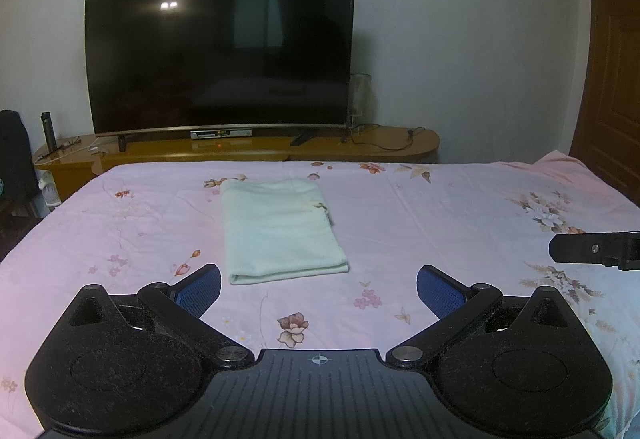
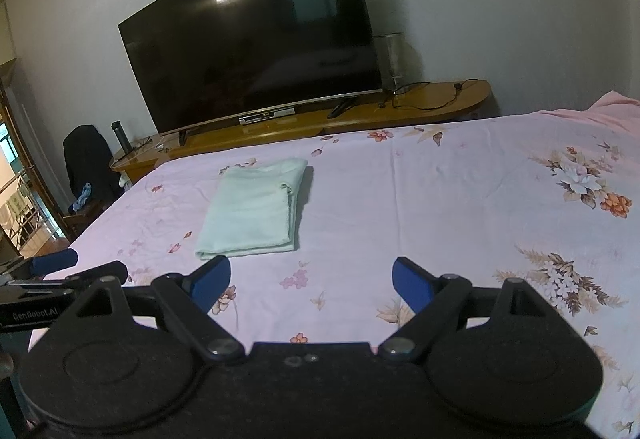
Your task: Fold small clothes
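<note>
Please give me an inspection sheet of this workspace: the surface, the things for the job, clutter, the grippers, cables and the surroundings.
Surface: bed sheet, pink with flower print, lightly creased.
Job's things: one pale green garment, folded into a flat rectangle, lying on the sheet ahead of both grippers.
Clutter: nothing seen on the sheet besides the garment.
Grippers: left gripper open, nothing between its blue pads; right gripper open, also empty. Neither touches the garment.
Cables: black cable loose on the right end of the wooden TV stand; none on the bed.
Surroundings: dark television, dark bottle at the stand's left end, wooden door at right.
</note>
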Demonstrator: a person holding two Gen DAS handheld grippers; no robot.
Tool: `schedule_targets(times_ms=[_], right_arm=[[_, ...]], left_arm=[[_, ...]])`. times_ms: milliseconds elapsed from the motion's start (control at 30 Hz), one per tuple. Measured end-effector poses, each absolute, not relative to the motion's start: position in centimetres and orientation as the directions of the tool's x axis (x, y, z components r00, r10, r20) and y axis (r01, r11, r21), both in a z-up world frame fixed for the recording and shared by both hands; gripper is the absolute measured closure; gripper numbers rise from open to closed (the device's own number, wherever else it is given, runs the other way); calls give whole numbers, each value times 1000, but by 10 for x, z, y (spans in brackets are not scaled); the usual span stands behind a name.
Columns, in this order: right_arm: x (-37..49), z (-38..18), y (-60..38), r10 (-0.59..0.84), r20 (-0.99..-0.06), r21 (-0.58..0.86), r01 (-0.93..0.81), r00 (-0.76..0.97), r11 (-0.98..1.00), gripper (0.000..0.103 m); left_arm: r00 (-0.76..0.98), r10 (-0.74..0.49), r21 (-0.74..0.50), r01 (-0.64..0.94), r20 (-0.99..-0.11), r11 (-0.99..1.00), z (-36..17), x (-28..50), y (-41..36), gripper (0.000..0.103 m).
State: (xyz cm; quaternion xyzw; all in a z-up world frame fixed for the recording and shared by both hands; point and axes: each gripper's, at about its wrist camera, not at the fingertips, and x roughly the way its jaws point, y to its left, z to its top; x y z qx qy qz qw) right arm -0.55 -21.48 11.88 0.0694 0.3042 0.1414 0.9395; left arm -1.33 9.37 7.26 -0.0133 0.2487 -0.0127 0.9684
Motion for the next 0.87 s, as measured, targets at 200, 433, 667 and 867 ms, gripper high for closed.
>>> schedule_targets(times_ms=[200, 433, 667, 867], right_arm=[[-7, 119, -214, 311, -552, 211, -231, 774, 950, 15], [-6, 120, -214, 311, -552, 209, -233, 773, 950, 15], [-6, 120, -212, 312, -555, 206, -236, 771, 950, 15], [-5, 121, -213, 314, -554, 204, -240, 771, 949, 15]], left_arm=[[879, -32, -33, 19, -476, 999, 73, -14, 94, 0], [882, -29, -29, 17, -471, 999, 73, -17, 94, 0], [893, -32, -11, 30, -450, 999, 73, -20, 93, 0], [902, -23, -21, 16, -431, 1000, 76, -22, 98, 0]])
